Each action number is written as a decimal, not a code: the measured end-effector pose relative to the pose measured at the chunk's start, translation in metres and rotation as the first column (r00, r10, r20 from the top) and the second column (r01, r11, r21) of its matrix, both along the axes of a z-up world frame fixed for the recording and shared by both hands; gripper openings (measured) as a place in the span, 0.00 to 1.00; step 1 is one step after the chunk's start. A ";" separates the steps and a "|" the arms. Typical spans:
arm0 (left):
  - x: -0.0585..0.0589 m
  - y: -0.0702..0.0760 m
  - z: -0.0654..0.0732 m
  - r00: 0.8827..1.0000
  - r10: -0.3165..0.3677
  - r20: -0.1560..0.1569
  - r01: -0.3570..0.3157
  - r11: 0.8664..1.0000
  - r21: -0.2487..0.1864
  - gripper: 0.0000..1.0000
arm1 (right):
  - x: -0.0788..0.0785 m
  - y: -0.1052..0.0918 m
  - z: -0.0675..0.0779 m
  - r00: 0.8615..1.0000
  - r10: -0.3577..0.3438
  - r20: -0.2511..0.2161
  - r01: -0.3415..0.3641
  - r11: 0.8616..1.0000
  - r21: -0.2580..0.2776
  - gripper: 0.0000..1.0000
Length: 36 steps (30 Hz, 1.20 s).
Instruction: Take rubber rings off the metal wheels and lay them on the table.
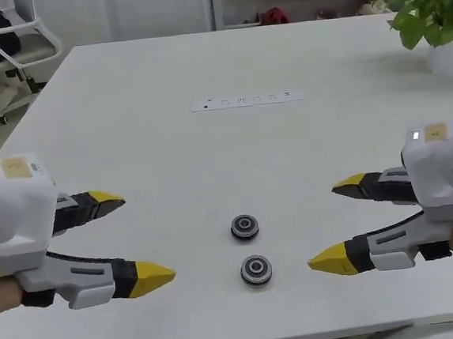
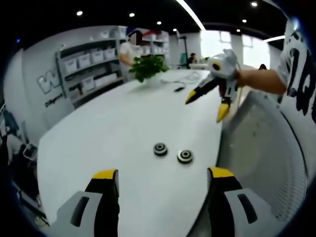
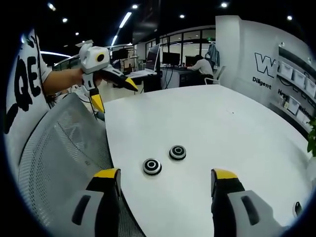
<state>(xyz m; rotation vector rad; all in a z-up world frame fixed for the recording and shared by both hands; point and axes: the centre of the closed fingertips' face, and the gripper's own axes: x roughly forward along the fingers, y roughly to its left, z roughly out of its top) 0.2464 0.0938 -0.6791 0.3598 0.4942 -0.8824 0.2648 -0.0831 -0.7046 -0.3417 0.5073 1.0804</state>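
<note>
Fingers (image 1: 152, 275) spread, left gripper (image 1: 147, 237), right gripper (image 1: 323, 225); wheels (image 1: 245, 226) between; wall "W" (image 3: 263, 64)

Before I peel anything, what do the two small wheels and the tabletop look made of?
Far wheel and near wheel: each seems a silvery metal hub, judging by bright glints at the centre, inside a matte black band that looks like rubber. Tabletop: smooth matte white, perhaps laminate or painted board; the look leaves that open.
</note>
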 end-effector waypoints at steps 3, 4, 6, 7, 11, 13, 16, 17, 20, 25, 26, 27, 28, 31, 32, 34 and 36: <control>0.003 -0.004 0.002 1.000 -0.008 0.001 0.008 1.000 -0.011 0.74 | 0.002 0.003 -0.001 1.000 0.010 0.003 -0.010 1.000 -0.005 0.71; 0.004 -0.005 0.003 1.000 -0.010 0.001 0.010 1.000 -0.012 0.74 | 0.003 0.003 -0.001 1.000 0.013 0.003 -0.013 1.000 -0.006 0.71; 0.005 -0.008 0.002 1.000 -0.018 0.004 0.018 1.000 -0.008 0.74 | 0.004 0.005 -0.001 1.000 0.019 0.002 -0.018 1.000 -0.006 0.71; 0.006 -0.008 0.002 1.000 -0.022 0.004 0.022 1.000 -0.005 0.74 | 0.005 0.006 -0.001 1.000 0.022 0.002 -0.022 1.000 -0.007 0.71; 0.007 -0.011 -0.001 0.999 -0.036 0.001 0.036 0.999 0.007 0.74 | 0.007 0.009 -0.004 0.999 0.032 0.000 -0.032 0.999 -0.009 0.70; 0.008 -0.013 -0.002 0.999 -0.042 0.000 0.042 0.999 0.008 0.74 | 0.009 0.010 -0.005 0.999 0.039 0.000 -0.039 0.999 -0.012 0.70; 0.010 -0.015 -0.003 0.999 -0.049 -0.001 0.049 0.999 0.010 0.73 | 0.010 0.012 -0.008 0.999 0.046 -0.005 -0.046 0.999 -0.015 0.70; 0.010 -0.015 -0.004 0.999 -0.052 -0.001 0.052 0.999 0.011 0.73 | 0.010 0.013 -0.009 0.999 0.050 -0.006 -0.050 0.999 -0.016 0.70; 0.012 -0.017 -0.005 0.998 -0.057 -0.003 0.057 0.998 0.012 0.73 | 0.011 0.014 -0.012 0.998 0.055 -0.011 -0.055 0.998 -0.023 0.70; 0.014 -0.021 -0.009 0.997 -0.073 -0.004 0.073 0.997 0.020 0.73 | 0.013 0.014 -0.017 0.998 0.062 -0.015 -0.063 0.998 -0.031 0.70; 0.014 -0.021 -0.009 0.997 -0.075 -0.005 0.075 0.997 0.021 0.73 | 0.013 0.014 -0.017 0.998 0.063 -0.017 -0.064 0.997 -0.031 0.70; 0.014 -0.022 -0.010 0.997 -0.079 -0.006 0.079 0.997 0.023 0.73 | 0.013 0.014 -0.017 0.998 0.064 -0.018 -0.064 0.997 -0.030 0.69; 0.014 -0.022 -0.011 0.997 -0.080 -0.006 0.081 0.996 0.023 0.73 | 0.013 0.015 -0.018 0.998 0.063 -0.024 -0.064 0.998 -0.025 0.69; 0.014 -0.023 -0.013 0.996 -0.087 -0.007 0.087 0.996 0.025 0.71 | 0.012 0.017 -0.017 0.998 0.063 -0.029 -0.063 0.998 -0.010 0.69; 0.014 -0.024 -0.014 0.996 -0.089 -0.010 0.089 0.996 0.025 0.71 | 0.012 0.017 -0.017 0.997 0.064 -0.030 -0.064 0.998 -0.008 0.69; 0.013 -0.025 -0.016 0.995 -0.095 -0.013 0.095 0.995 0.029 0.71 | 0.012 0.019 -0.019 0.997 0.070 -0.033 -0.070 0.997 -0.011 0.69; 0.013 -0.026 -0.017 0.995 -0.100 -0.014 0.100 0.994 0.034 0.71 | 0.010 0.020 -0.021 0.996 0.077 -0.037 -0.078 0.997 -0.012 0.69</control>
